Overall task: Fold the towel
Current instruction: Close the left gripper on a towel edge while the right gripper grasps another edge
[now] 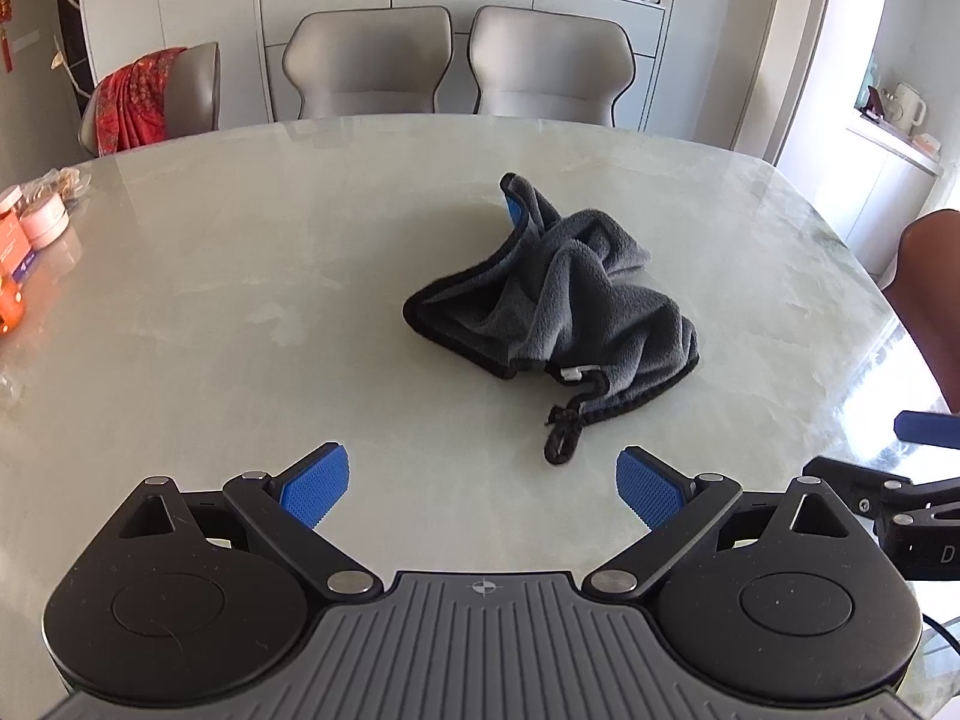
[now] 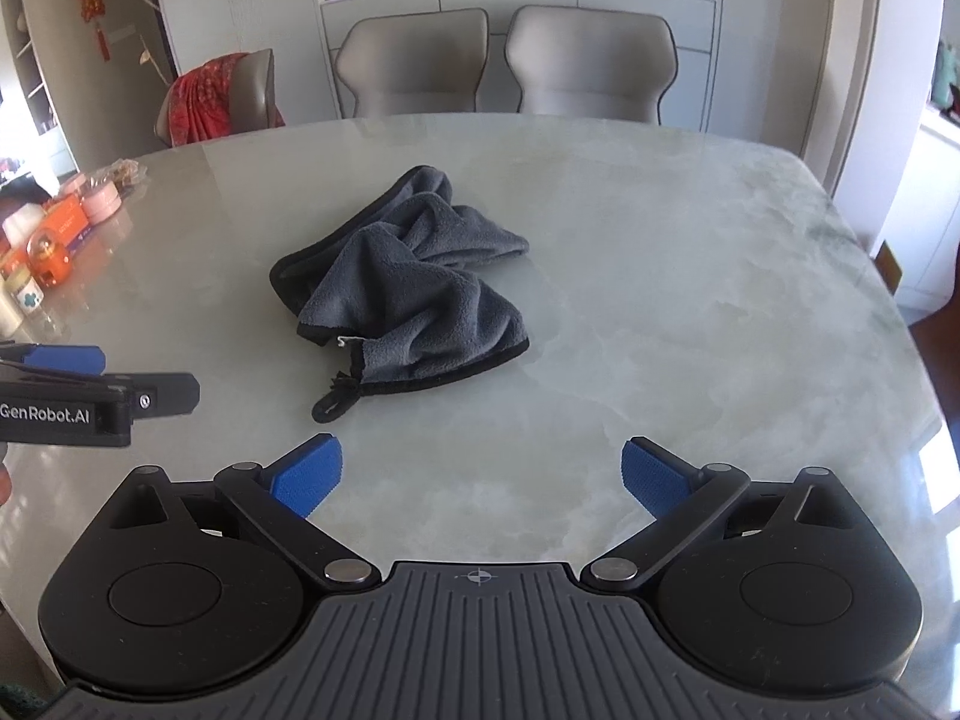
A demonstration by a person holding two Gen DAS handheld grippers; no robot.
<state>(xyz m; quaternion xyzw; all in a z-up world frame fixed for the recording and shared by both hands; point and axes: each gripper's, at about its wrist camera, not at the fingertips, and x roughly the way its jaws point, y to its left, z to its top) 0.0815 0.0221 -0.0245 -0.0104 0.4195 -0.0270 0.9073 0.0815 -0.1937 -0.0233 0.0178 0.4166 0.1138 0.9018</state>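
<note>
Towel (image 1: 558, 294) lies crumpled, not folded, on the worktop (image 1: 240, 300), ahead of both grippers and touching neither. Left gripper (image 1: 483, 489), fingers spread and empty, sees it right of centre; right gripper (image 2: 482, 477), likewise spread and empty, sees it left of centre. Its hanging loop (image 2: 333, 403) points toward them, neither clearly nearer.

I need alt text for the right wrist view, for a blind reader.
A crumpled grey towel with a black hanging loop lies on a pale marble table. The right gripper hovers before it, jaws open and empty.
</note>
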